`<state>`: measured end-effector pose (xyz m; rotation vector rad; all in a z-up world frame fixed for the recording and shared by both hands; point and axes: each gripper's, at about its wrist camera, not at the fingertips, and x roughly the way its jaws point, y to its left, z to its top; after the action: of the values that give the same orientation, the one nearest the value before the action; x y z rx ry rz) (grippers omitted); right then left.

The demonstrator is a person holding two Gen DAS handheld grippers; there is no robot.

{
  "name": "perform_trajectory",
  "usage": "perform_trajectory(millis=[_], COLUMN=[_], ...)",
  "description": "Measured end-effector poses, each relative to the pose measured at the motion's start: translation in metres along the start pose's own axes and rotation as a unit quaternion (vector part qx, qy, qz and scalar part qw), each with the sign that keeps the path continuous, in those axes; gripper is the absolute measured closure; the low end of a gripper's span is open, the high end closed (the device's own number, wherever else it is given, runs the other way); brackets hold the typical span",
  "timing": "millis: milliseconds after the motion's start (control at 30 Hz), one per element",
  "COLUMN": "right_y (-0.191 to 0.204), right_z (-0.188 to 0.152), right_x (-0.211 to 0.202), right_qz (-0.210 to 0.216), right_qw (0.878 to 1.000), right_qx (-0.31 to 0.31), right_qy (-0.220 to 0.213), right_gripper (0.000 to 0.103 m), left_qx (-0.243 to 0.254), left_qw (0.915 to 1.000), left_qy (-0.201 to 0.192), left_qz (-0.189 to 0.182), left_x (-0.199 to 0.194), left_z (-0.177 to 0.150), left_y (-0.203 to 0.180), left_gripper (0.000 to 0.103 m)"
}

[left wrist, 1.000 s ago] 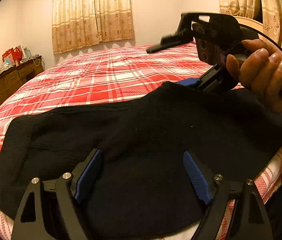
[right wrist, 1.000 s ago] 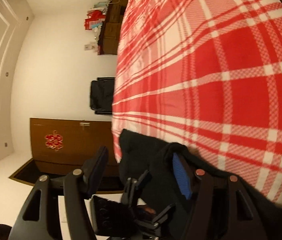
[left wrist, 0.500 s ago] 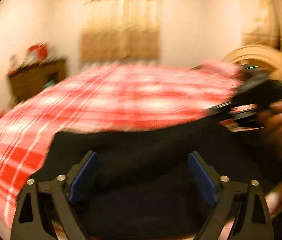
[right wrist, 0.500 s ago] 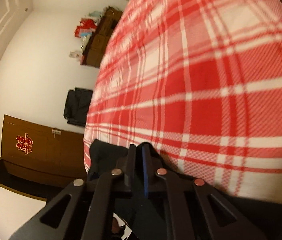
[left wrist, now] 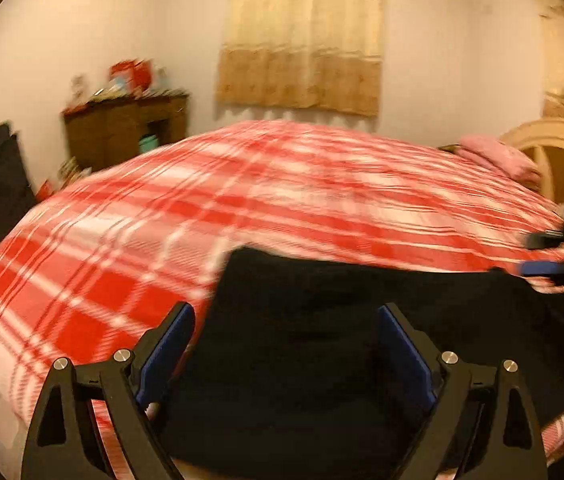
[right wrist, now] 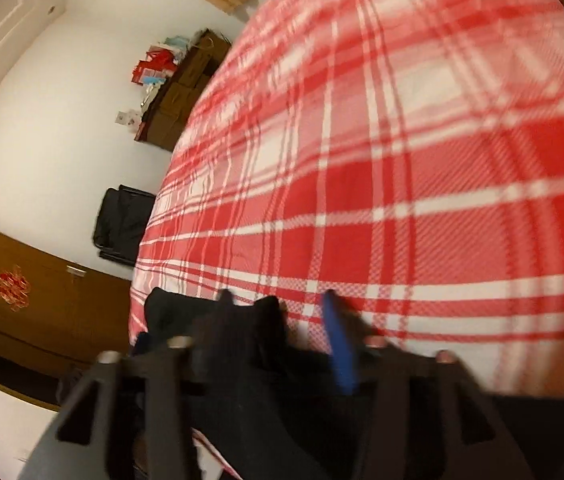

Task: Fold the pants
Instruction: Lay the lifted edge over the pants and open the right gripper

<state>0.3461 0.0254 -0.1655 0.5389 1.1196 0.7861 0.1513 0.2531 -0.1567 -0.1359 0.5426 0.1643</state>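
Pants: the black knit pants (left wrist: 321,344) lie on the red-and-white plaid bed cover (left wrist: 242,200), bunched along the bed edge nearest me; both views are smeared by motion, so I cannot make out seams or the waistband.

Left tongs: my left tongs (left wrist: 285,344) stand wide apart with the blue pads over the dark cloth, gripping nothing; the cloth's left end lies just inside my left pad.

Right tongs: in the left view my right tongs (left wrist: 549,256) sit at the far right end of the cloth. In their own view the right tongs (right wrist: 282,320) look parted, with a fold of black fabric (right wrist: 266,316) rising between the jaws; I cannot tell for sure whether it is pinched or merely resting there.

Long axis: as I judge it, the pants run left to right across both views, from just beside my left tongs to my right tongs.

Key relation: the cloth lies straight ahead of and under my left tongs, so that hand is nearer the free left end; the open plaid beyond is where a fold could land.

Risk: soft knit may sag or slip if only one layer is caught.
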Motion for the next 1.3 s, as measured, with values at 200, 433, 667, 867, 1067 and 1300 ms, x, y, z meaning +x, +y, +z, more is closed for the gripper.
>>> perform_trajectory(millis=[200,433,667,867,1067,1300], right_y=[0.062,0.073,0.073,0.051,0.017,0.024], right_z=[-0.053,-0.125,-0.123,-0.115,-0.114,-0.127], right_x=[-0.007,0.043,0.019,-0.018,-0.043,-0.035], right_qz=[-0.025,-0.044,-0.039,-0.105,-0.207,-0.211], right_qw=[0.989,0.97,0.97,0.967,0.949,0.936], right_qx=[-0.143,-0.214,-0.224,-0.23,-0.238,-0.281], right_qy=[0.024,0.109,0.087,0.031,-0.003,-0.001], right_gripper=[0.047,0.049,0.045,0.036,0.028,0.016], left_qx=[0.01,0.03,0.09,0.039,0.044,0.035], left_qw=[0.9992,0.9982,0.9926,0.997,0.9959,0.9959], left_qy=[0.02,0.025,0.014,0.037,0.042,0.059], left_qz=[0.034,0.047,0.081,0.056,0.067,0.059], left_x=[0.01,0.01,0.004,0.01,0.011,0.008], left_z=[-0.007,-0.005,-0.009,-0.007,-0.009,-0.005], left_y=[0.011,0.014,-0.001,0.014,0.008,0.005], left_gripper=[0.01,0.01,0.01,0.01,0.009,0.009])
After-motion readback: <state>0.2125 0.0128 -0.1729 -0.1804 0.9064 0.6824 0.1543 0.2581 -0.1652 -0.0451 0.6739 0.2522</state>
